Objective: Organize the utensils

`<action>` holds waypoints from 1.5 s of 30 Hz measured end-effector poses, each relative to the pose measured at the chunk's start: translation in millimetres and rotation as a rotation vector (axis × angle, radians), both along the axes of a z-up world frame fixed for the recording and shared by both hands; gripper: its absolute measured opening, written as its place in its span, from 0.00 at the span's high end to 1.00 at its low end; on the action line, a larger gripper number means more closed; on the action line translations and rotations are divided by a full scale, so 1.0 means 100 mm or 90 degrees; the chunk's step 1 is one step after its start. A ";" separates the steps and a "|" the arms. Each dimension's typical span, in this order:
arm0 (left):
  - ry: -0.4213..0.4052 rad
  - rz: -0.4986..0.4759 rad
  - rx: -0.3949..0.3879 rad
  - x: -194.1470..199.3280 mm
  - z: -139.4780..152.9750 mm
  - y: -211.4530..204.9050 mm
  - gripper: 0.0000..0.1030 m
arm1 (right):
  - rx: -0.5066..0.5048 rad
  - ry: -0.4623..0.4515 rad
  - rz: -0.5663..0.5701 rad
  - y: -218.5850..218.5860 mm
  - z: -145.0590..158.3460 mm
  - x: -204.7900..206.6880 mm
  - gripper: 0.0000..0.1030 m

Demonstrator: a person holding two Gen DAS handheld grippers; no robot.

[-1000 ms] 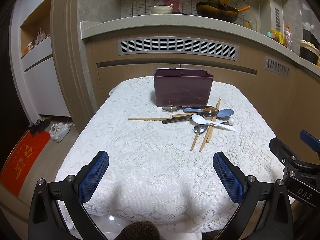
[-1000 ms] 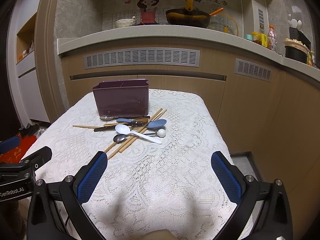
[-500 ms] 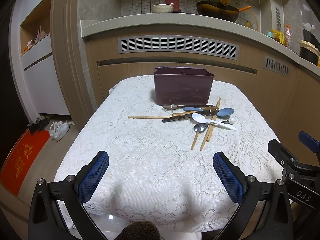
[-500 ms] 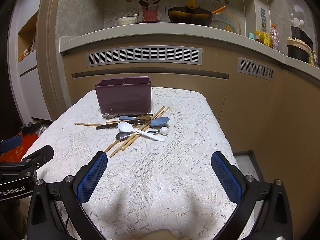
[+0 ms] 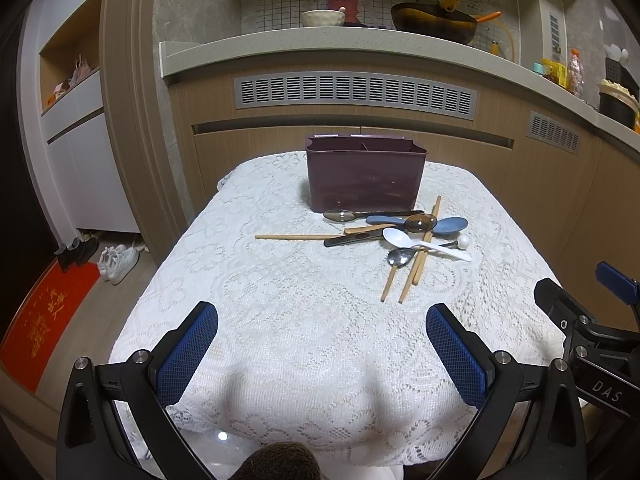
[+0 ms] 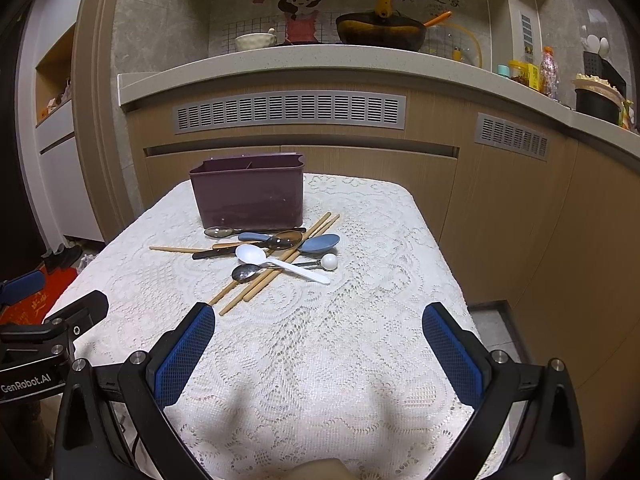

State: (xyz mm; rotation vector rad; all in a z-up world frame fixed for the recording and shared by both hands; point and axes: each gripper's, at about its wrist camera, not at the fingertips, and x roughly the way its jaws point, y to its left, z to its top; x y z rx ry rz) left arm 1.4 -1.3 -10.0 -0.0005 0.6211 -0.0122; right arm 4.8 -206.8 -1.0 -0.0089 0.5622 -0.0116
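Observation:
A dark purple divided utensil holder (image 5: 364, 178) (image 6: 250, 192) stands at the far side of the lace-covered table (image 5: 304, 312) (image 6: 340, 344). In front of it lies a loose pile: a white plastic spoon (image 5: 420, 243) (image 6: 276, 261), a blue spoon (image 5: 440, 225) (image 6: 316, 242), metal spoons, a black-handled utensil (image 5: 352, 239) and wooden chopsticks (image 5: 416, 264) (image 6: 276, 266). My left gripper (image 5: 322, 350) hovers open over the near table edge, well short of the pile. My right gripper (image 6: 318, 350) is open too, nearer the pile, with chopstick tips just beyond its left finger. Both hold nothing.
A kitchen counter (image 5: 340, 40) with a wok and a bowl runs behind the table, cabinets below it. Shoes (image 5: 118, 258) and a red mat (image 5: 44, 320) lie on the floor at left. Each gripper shows at the edge of the other's view.
Both grippers have tilted and drifted slightly; the right one moved a little closer to the pile. The utensils have not moved and both grippers stay open.

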 end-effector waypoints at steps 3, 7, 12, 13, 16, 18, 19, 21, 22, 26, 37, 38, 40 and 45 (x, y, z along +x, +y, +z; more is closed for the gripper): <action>0.000 0.000 0.000 0.00 0.00 0.00 0.00 | 0.000 0.000 0.002 0.00 0.00 0.00 0.00; 0.000 0.000 0.001 0.00 0.00 0.00 0.00 | 0.001 0.001 0.003 0.00 0.00 0.01 0.00; 0.000 0.000 0.001 0.00 0.00 0.00 0.00 | 0.002 0.003 0.003 -0.01 -0.01 0.02 0.00; 0.000 -0.001 0.001 0.00 0.00 0.00 0.00 | 0.002 0.003 0.004 -0.01 -0.01 0.02 0.00; 0.001 -0.002 0.003 0.02 0.00 -0.01 0.00 | 0.002 0.003 0.002 -0.02 -0.01 0.03 0.00; 0.001 -0.004 0.007 0.04 0.00 -0.02 0.00 | 0.004 0.003 0.002 -0.03 -0.01 0.04 0.00; 0.001 -0.005 0.009 0.06 0.00 -0.03 0.00 | 0.004 0.002 0.001 -0.03 -0.01 0.05 0.00; 0.002 -0.007 0.010 0.10 0.00 -0.04 0.00 | -0.001 0.002 0.000 -0.04 -0.02 0.07 0.00; 0.002 -0.008 0.010 0.12 -0.01 -0.04 0.00 | -0.003 0.002 -0.001 -0.04 -0.02 0.09 0.00; 0.006 -0.012 0.016 0.25 -0.03 -0.04 0.00 | -0.008 0.006 -0.001 -0.07 -0.03 0.18 0.00; 0.022 -0.030 0.032 0.81 -0.15 -0.07 0.00 | 0.003 0.030 -0.018 -0.21 -0.09 0.76 0.00; 0.022 -0.038 0.032 0.86 -0.15 -0.07 0.00 | 0.004 0.031 -0.019 -0.22 -0.10 0.83 0.00; 0.025 -0.059 0.028 1.00 -0.15 -0.08 0.00 | 0.006 0.034 -0.020 -0.23 -0.10 0.95 0.00; 0.031 -0.078 -0.003 1.21 -0.19 0.01 0.00 | 0.021 0.060 -0.020 -0.24 -0.16 1.38 0.00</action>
